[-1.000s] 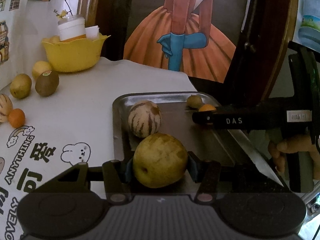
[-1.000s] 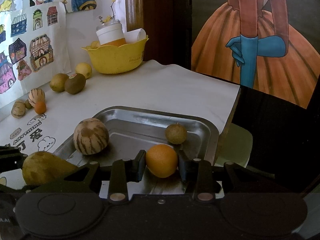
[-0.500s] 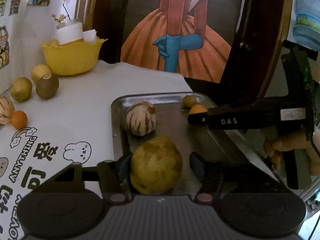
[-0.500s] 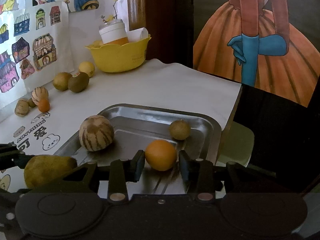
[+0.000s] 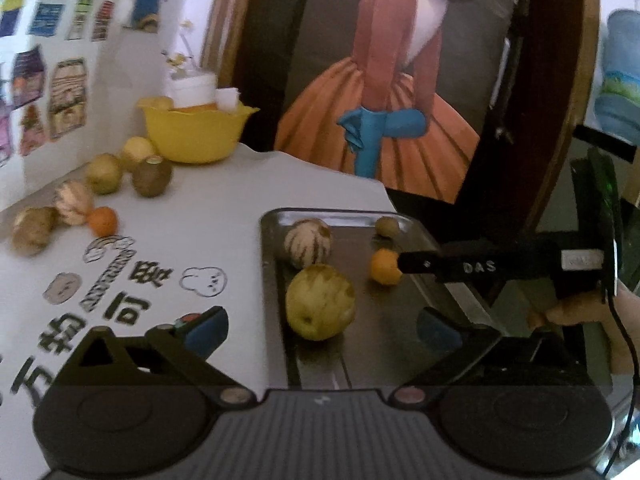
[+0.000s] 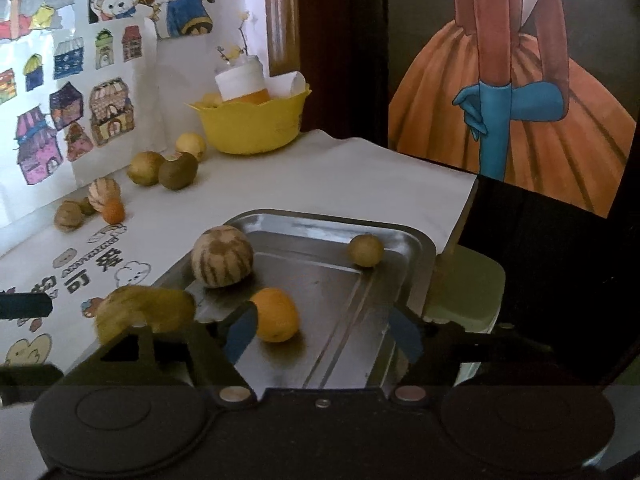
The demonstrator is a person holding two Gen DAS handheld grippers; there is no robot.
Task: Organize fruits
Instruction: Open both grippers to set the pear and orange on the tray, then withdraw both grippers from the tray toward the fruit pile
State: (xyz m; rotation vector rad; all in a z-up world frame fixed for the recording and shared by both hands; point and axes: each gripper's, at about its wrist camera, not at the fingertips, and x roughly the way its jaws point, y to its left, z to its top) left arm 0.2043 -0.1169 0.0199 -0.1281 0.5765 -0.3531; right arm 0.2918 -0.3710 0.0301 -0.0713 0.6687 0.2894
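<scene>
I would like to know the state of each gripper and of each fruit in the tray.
left gripper: open, empty
right gripper: open, empty
pear: released, lying in tray
orange: released, in tray
striped melon: resting in tray
small green fruit: at tray's far rim

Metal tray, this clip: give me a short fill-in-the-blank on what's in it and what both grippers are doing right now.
1. The metal tray holds ____ fruits.
2. The left gripper is ____, with the yellow-green pear lying free between its fingers.
3. The orange lies nearest the right gripper, whose fingers are ____.
4. The striped melon sits in the tray's far ____ corner.

Missing words: four; open; open; left
</scene>
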